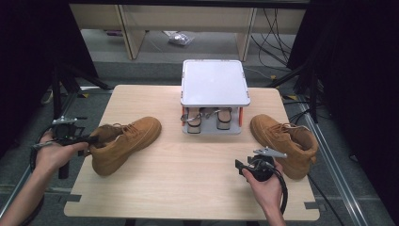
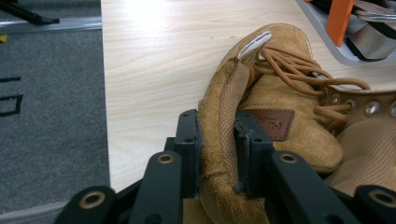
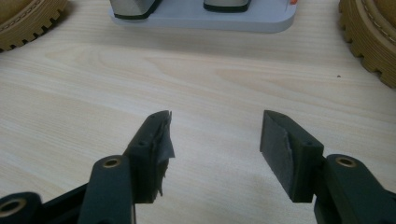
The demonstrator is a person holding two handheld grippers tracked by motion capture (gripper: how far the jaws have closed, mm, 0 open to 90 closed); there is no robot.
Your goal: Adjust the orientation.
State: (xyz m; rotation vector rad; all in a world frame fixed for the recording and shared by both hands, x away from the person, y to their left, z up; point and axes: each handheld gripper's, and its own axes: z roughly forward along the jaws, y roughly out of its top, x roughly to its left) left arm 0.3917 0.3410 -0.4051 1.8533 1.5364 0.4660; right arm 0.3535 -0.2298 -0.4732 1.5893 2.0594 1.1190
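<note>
Left gripper (image 2: 217, 140) clamps padded collar at heel of tan suede lace-up boot (image 1: 123, 143), lying on left part of light wooden table (image 1: 188, 188), toe toward centre. Grey two-tier rack with white top (image 1: 215, 84) at table's far middle. Right gripper (image 3: 215, 135) hangs released above bare wood, nothing between jaws. Second tan suede boot (image 1: 284, 141) near right edge.

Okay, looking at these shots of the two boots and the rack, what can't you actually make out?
- Pair on the rack's lower shelf: high view, its white top covers most of them; too small to identify.
- Patch wording on the left boot: left gripper view, blurred.
- Left gripper's pads: the boot's collar between them hides the contact faces.
- Right boot: right gripper view, cut off by the edge; just sole.
- Bag on the floor: too small.
</note>
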